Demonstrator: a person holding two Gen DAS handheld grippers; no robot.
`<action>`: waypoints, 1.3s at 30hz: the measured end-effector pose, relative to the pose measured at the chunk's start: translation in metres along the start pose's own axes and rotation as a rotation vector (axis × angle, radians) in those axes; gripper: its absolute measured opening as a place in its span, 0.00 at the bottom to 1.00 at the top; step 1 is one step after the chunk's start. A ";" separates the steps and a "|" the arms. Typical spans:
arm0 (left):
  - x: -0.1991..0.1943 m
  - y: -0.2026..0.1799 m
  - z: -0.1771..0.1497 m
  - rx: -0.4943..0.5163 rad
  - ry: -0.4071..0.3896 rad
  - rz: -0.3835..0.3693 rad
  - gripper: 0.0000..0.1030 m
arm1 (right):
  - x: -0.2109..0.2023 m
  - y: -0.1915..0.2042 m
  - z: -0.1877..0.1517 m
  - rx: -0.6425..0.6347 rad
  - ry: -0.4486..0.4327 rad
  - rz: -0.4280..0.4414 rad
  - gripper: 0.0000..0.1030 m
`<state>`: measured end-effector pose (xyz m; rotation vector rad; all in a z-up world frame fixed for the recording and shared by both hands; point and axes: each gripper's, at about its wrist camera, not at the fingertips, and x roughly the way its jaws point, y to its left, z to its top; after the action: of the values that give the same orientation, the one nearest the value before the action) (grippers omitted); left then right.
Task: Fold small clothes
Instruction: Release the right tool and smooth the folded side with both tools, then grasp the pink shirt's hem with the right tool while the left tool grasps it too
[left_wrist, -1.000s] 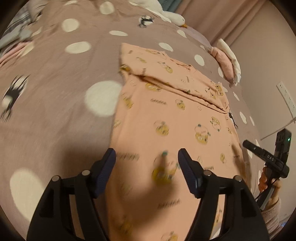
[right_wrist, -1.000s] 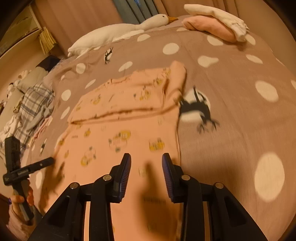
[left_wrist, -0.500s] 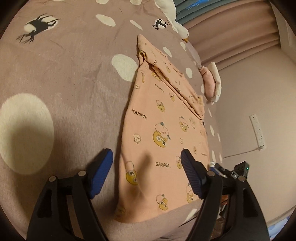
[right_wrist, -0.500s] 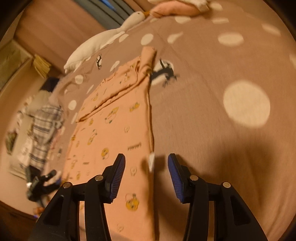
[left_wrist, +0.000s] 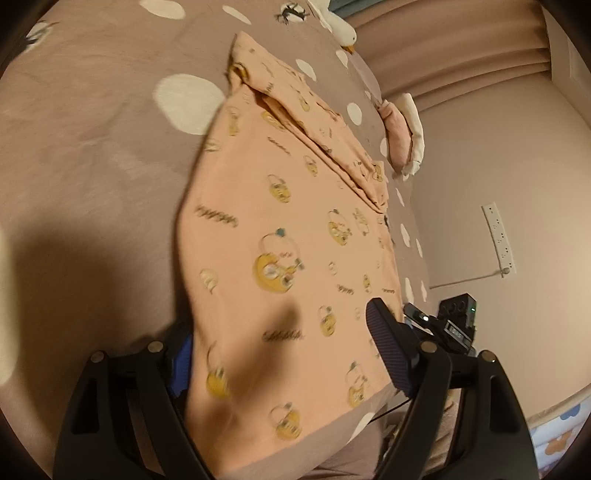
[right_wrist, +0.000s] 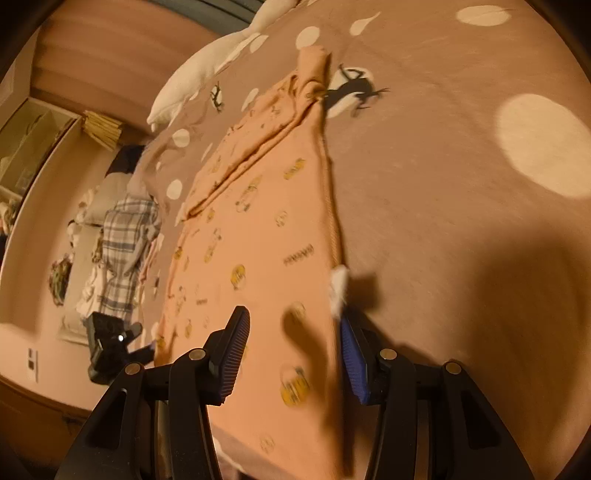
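Two grippers straddle the near hem corners of the peach garment (left_wrist: 288, 229): the left gripper (left_wrist: 280, 350) and the right gripper (right_wrist: 293, 343), both spread, cloth edge between their fingers. It lies flat on the dotted bedspread (left_wrist: 92, 147), long axis running away, folded end farthest.

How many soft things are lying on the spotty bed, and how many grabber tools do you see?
Orange printed garment: 1
White goose plush toy: 1
Folded pink and white pile: 1
Plaid garment: 1
Grippers: 2, the left gripper and the right gripper, both open at the orange garment's near edge
Total: 6
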<state>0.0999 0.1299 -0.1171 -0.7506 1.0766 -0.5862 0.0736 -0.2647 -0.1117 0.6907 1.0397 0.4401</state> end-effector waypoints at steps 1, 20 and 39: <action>0.004 -0.001 0.004 -0.004 0.008 -0.009 0.79 | 0.004 0.001 0.003 0.004 0.004 0.010 0.47; -0.002 -0.007 -0.025 0.020 0.032 -0.046 0.70 | 0.017 0.009 0.004 -0.019 0.078 0.066 0.47; 0.019 -0.002 -0.013 -0.054 0.044 -0.046 0.37 | 0.020 0.020 -0.024 -0.028 0.076 0.105 0.47</action>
<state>0.0948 0.1113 -0.1294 -0.8144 1.1216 -0.6168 0.0613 -0.2302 -0.1178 0.7104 1.0700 0.5745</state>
